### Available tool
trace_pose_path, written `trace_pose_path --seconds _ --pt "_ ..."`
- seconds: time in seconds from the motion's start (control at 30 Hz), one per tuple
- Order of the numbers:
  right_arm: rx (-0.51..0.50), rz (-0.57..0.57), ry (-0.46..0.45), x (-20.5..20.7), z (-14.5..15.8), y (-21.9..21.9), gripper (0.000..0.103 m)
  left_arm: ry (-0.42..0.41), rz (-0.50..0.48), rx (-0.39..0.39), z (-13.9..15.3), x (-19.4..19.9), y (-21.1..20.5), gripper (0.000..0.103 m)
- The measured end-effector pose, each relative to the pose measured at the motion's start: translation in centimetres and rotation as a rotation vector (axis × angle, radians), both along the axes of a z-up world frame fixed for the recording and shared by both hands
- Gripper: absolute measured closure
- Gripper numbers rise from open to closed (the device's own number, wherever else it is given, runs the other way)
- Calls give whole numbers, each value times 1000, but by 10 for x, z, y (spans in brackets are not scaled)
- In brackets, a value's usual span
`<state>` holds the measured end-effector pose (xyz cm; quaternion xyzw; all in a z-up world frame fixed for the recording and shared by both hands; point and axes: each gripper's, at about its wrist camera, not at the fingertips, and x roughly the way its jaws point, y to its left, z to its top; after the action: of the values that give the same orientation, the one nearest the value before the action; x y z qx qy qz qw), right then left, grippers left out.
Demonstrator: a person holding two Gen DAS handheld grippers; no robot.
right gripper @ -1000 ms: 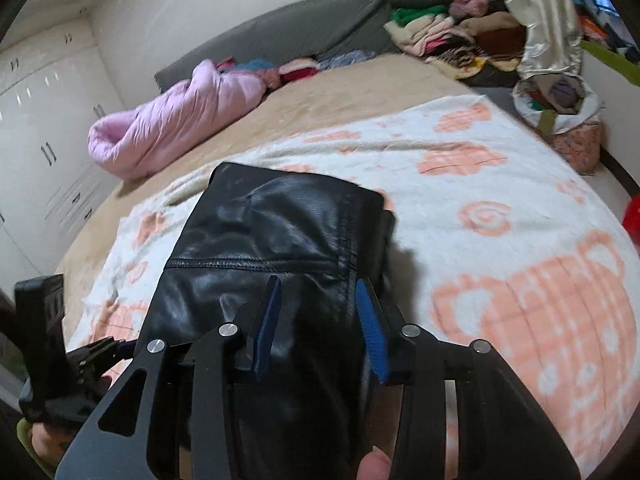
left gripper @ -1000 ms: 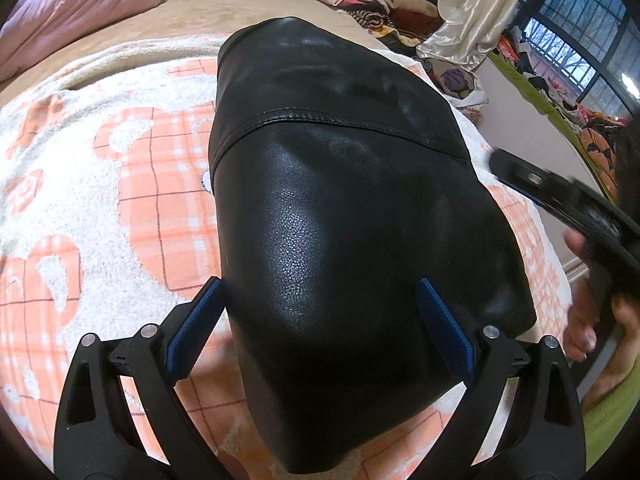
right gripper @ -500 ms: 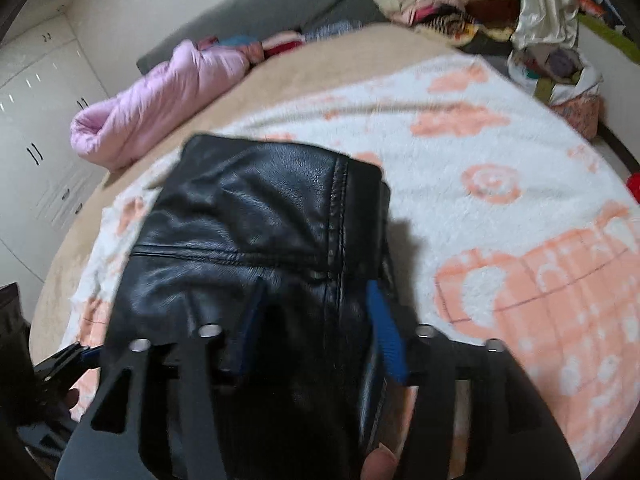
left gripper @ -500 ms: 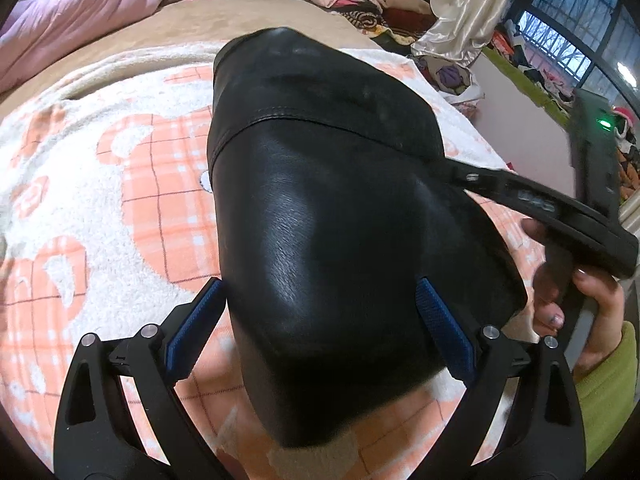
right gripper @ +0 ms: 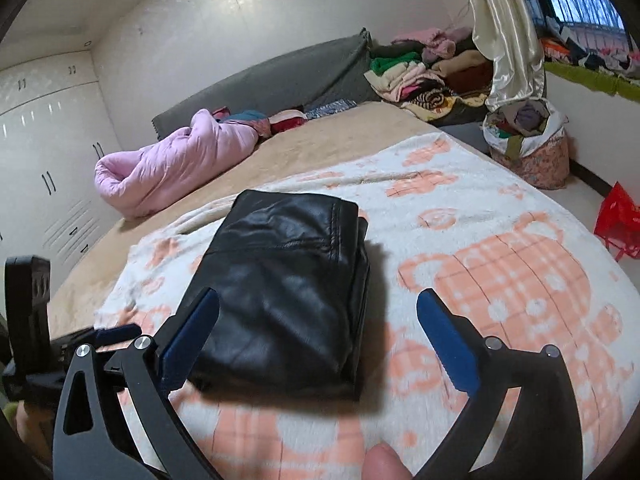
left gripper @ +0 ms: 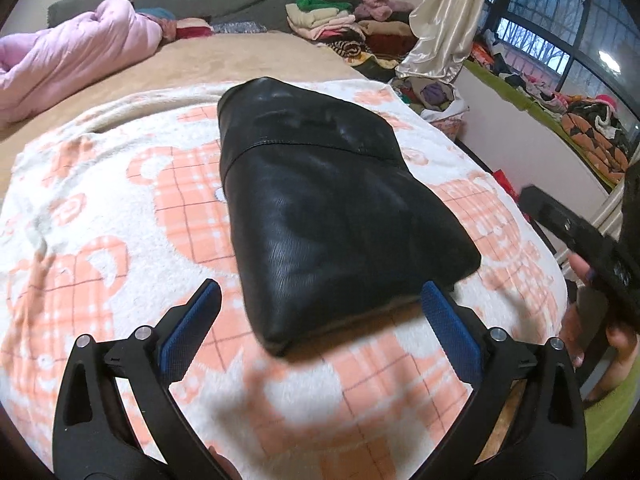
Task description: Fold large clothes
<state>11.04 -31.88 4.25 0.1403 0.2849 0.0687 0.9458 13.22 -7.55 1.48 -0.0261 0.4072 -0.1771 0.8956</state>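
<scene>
A folded black leather garment (left gripper: 328,208) lies flat on the white and orange fleece blanket (left gripper: 100,240). My left gripper (left gripper: 320,292) hovers at its near end with its jaws opening wide. The garment's near corner sits between the blue pads (left gripper: 188,332), untouched. My right gripper (right gripper: 318,298) hangs over the garment (right gripper: 288,280) from the other side. Its jaws are also opening, and nothing is pinched between them. The right gripper's black body (left gripper: 576,236) and a hand show at the right edge of the left wrist view.
A pink quilt (right gripper: 172,164) lies at the head of the bed. Piled clothes (right gripper: 420,76) and a cream curtain (right gripper: 504,36) stand beyond the far corner. A stuffed bag (right gripper: 528,140) and a red bag (right gripper: 618,220) sit on the floor. White wardrobes (right gripper: 48,140) line the left wall.
The right gripper's jaws went from narrow around the garment's edge to wide, letting it go. Both grippers drew back and up, so the garment now lies further ahead of them.
</scene>
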Motion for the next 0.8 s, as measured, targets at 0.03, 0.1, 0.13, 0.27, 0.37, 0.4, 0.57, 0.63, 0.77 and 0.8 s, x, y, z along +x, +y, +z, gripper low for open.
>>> trace_pose_path --seconds 0.03,0.1,0.13,0.27,0.37,0.4,0.57,0.63,0.77,0.8 --pt "-5 6 -5 -7 0 4 4 -7 5 -5 0 -5 3 9" --pt "-18 15 -7 -18 0 12 4 -17 14 -10 1 -12 6 9" --pt "-26 19 -8 -22 0 15 4 -21 15 -14 1 -16 8 9" --pt "-56 23 -2 -41 -4 27 4 -44 33 -16 2 -32 12 9" --pt "-88 25 9 -52 -9 36 4 -55 47 -20 0 -41 16 9" --pt "-101 24 10 -55 -10 39 4 -56 50 -25 -1 -44 18 9" --pt "-157 24 -1 -72 -15 51 4 -69 65 -34 -6 -56 25 9" --pt "-174 23 -11 -79 -16 54 4 -75 69 -33 -7 -59 26 9" --pt "-213 31 -9 -92 -21 61 4 -84 76 -50 -10 -70 31 9" --pt "-212 37 3 -93 -24 62 4 -81 74 -51 -11 -71 32 9"
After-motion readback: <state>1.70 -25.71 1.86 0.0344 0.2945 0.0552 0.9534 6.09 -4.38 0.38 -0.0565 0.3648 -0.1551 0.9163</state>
